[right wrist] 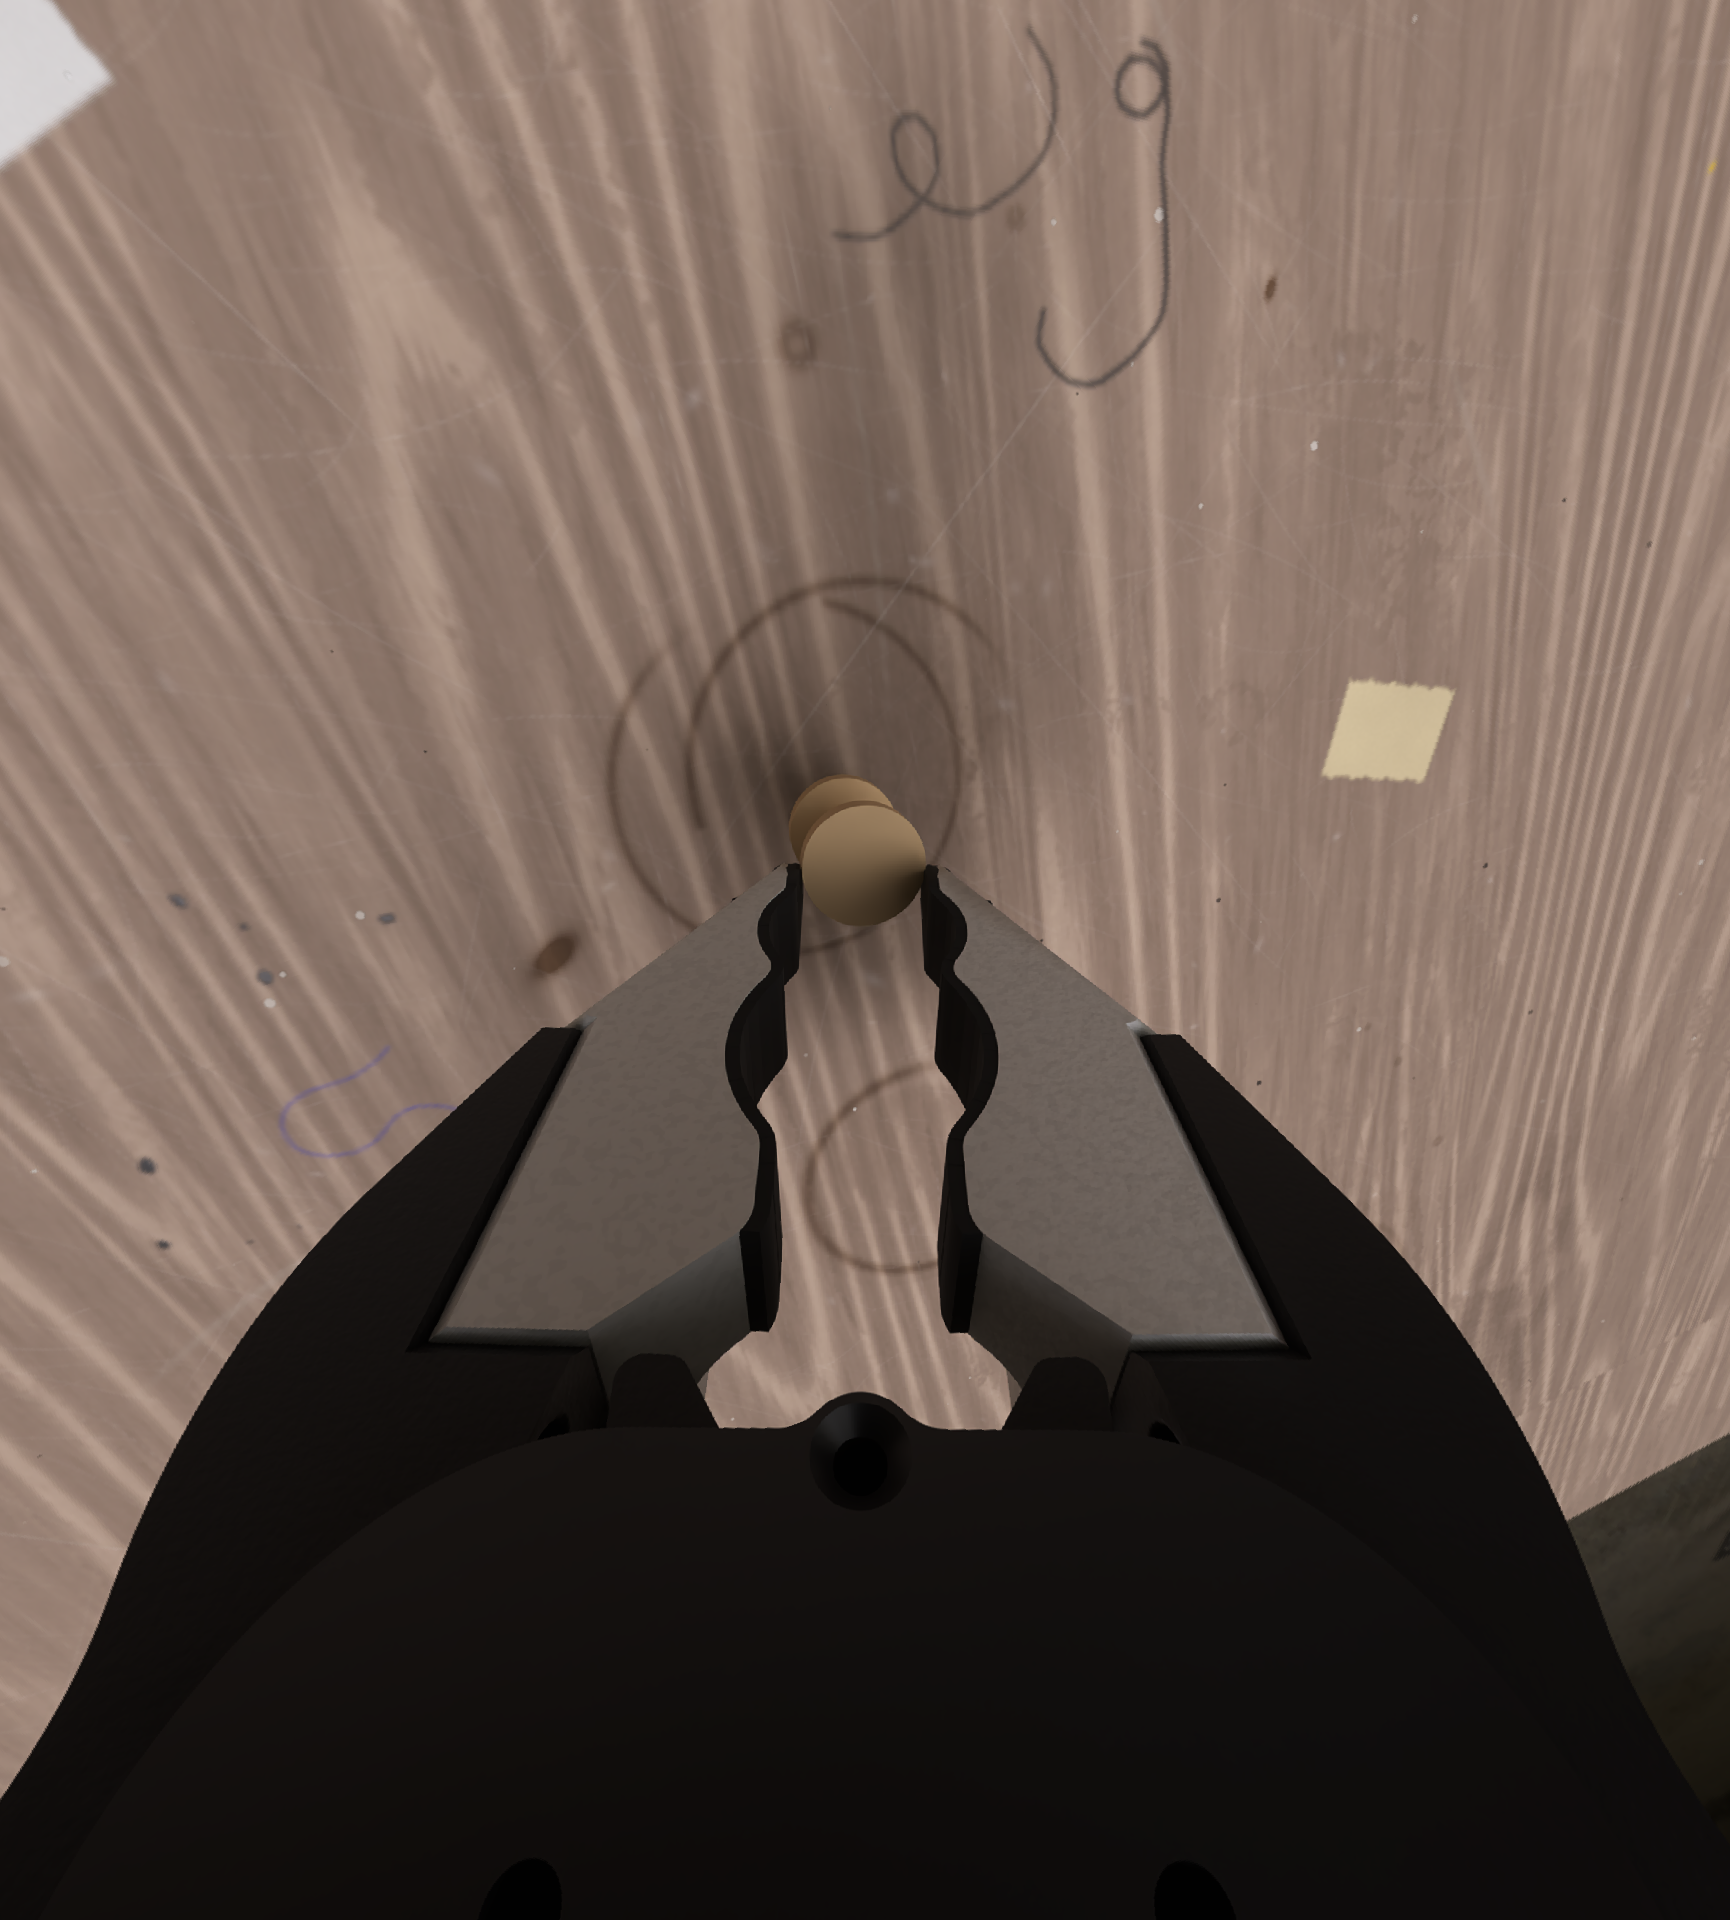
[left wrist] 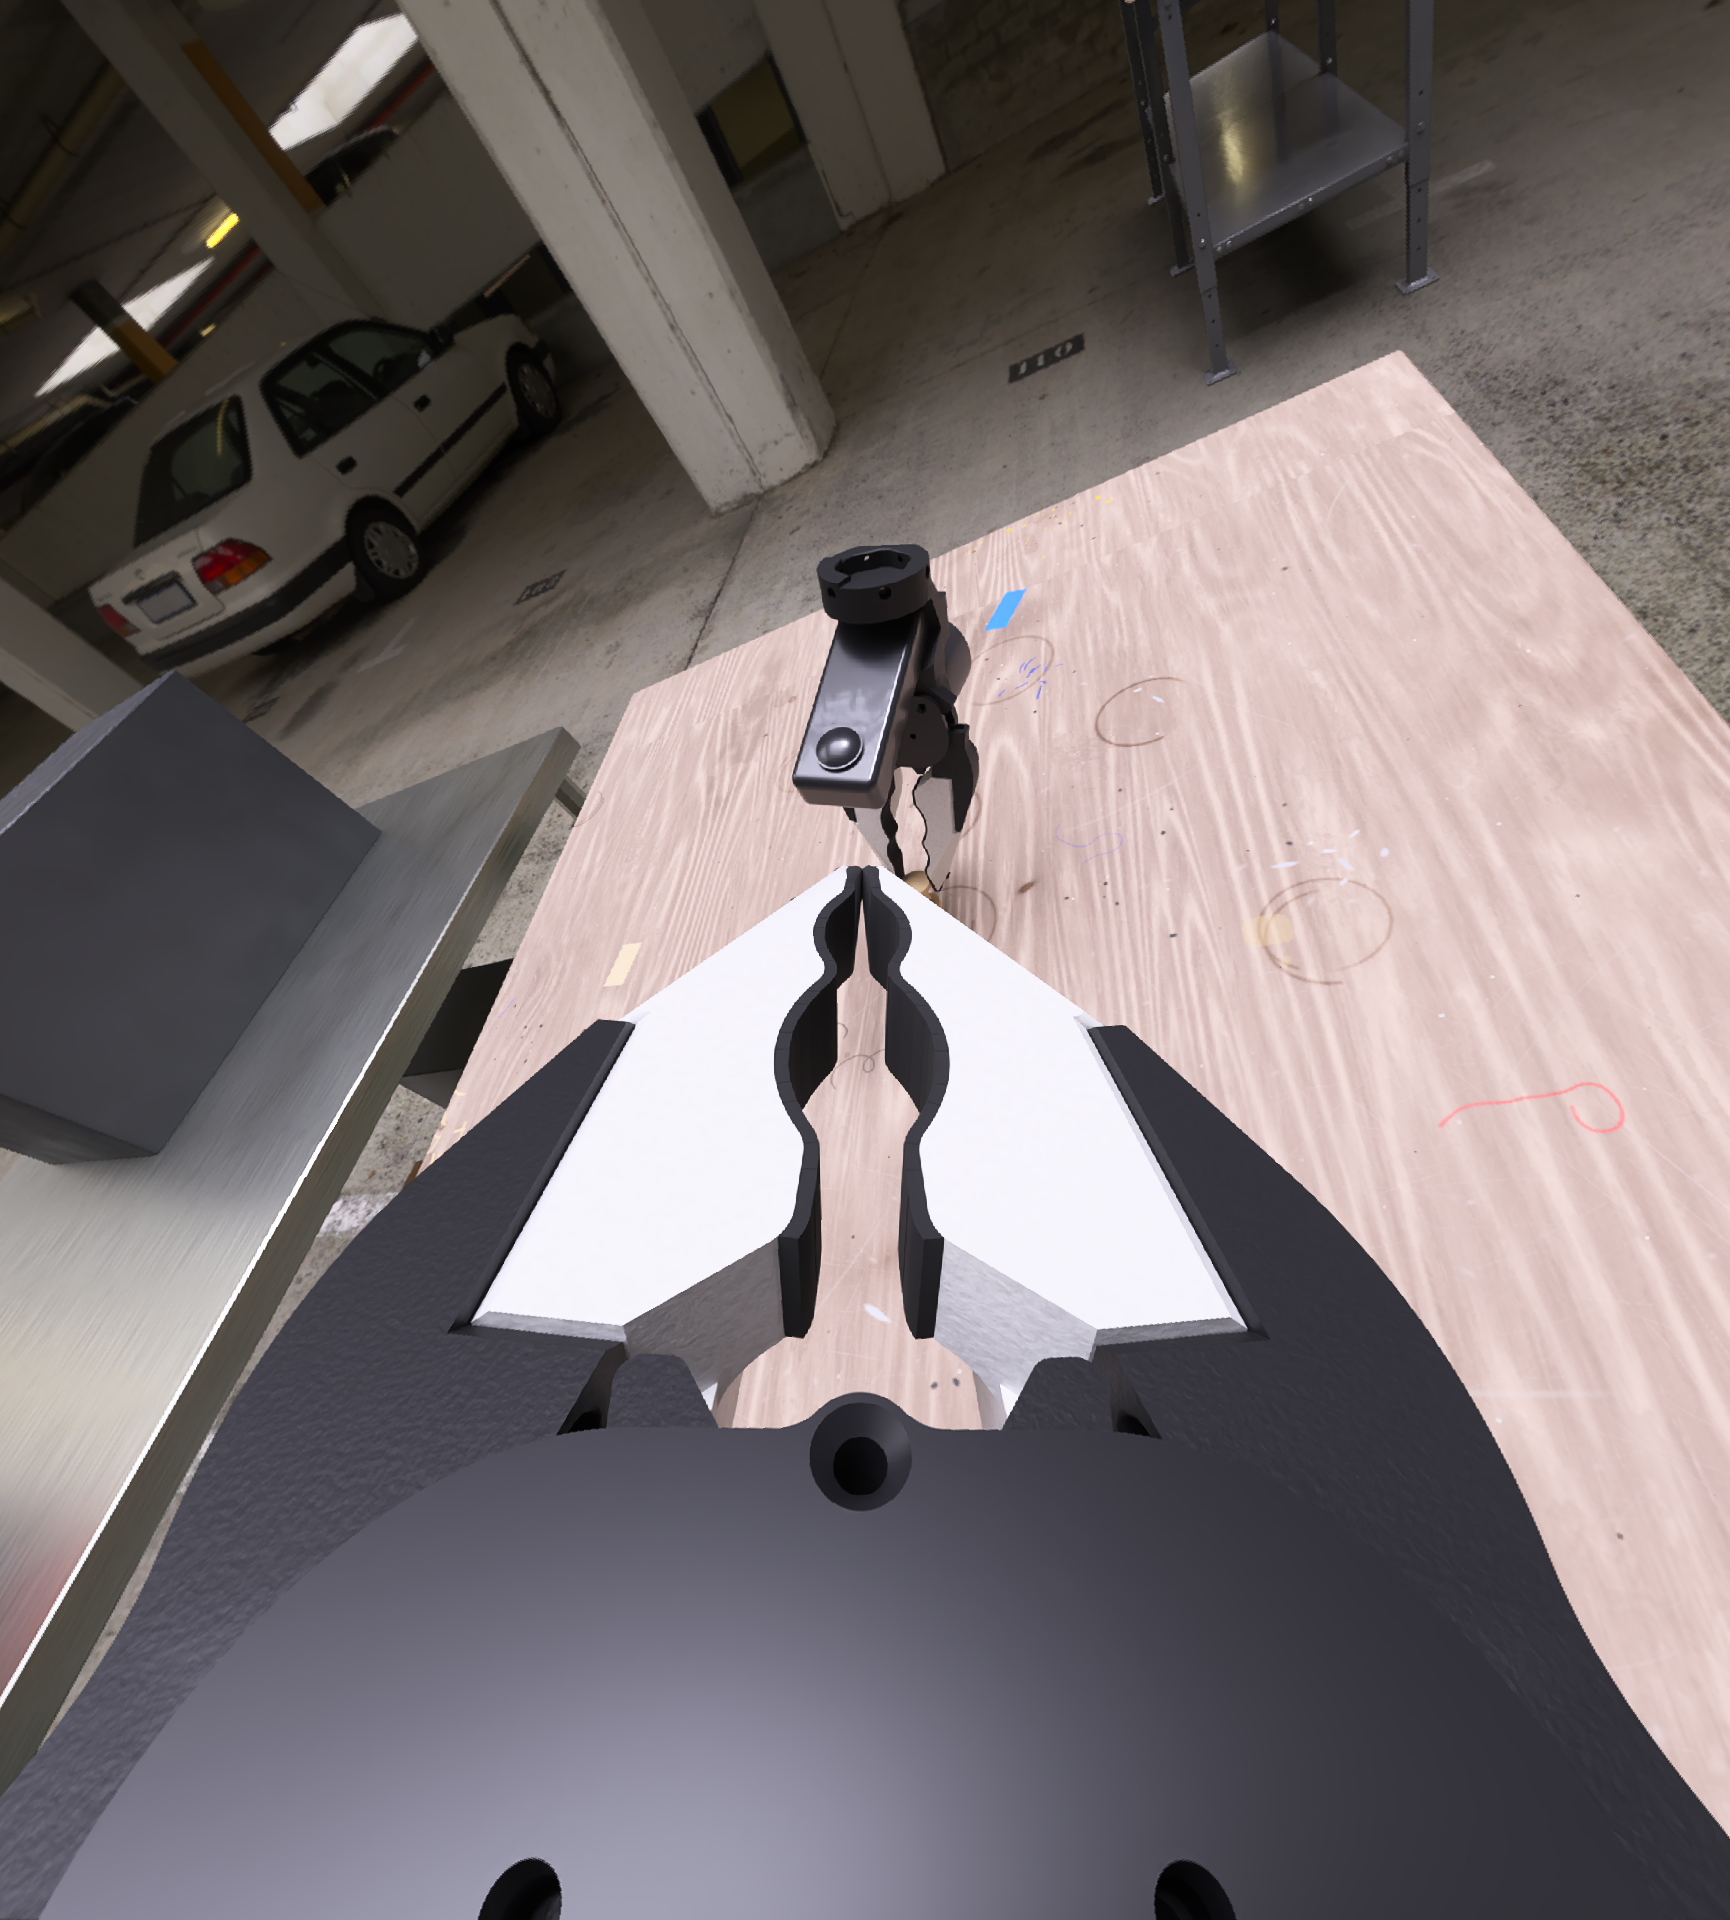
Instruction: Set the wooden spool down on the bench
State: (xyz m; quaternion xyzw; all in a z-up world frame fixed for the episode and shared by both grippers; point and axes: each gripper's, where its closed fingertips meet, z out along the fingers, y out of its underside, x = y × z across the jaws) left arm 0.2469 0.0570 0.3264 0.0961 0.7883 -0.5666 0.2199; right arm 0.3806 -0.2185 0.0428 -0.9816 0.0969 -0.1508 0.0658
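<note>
**Spool pinched at the right gripper's tips, low over open bench**

The right gripper (right wrist: pixel 859 883) points steeply down at the bench (right wrist: pixel 1360 1039), its jaws narrowed onto the wooden spool (right wrist: pixel 859 871), which sits at the very tips, one round flange facing the camera and the other just beyond it. Whether the spool's far end touches the wood cannot be told. Directly ahead of the tips lies bare board marked with dark ring stains (right wrist: pixel 788 748); pale tape squares (right wrist: pixel 1389 730) lie well off to the right of the fingers. Behind and to the right of the gripper body the bench edge (right wrist: pixel 1671 1455) cuts in, with floor below it.

The left gripper (left wrist: pixel 862 875) has its fingertips all but closed, with nothing between them. Straight ahead of its tips stands the right gripper (left wrist: pixel 918 868), with a sliver of the spool (left wrist: pixel 918 881) showing just past the left tips. To the left of the left gripper runs the bench's near edge (left wrist: pixel 528 987), and beyond it a metal shelf (left wrist: pixel 269 1091) carrying a grey block (left wrist: pixel 113 894). To its right the bench is wide open board.
</note>
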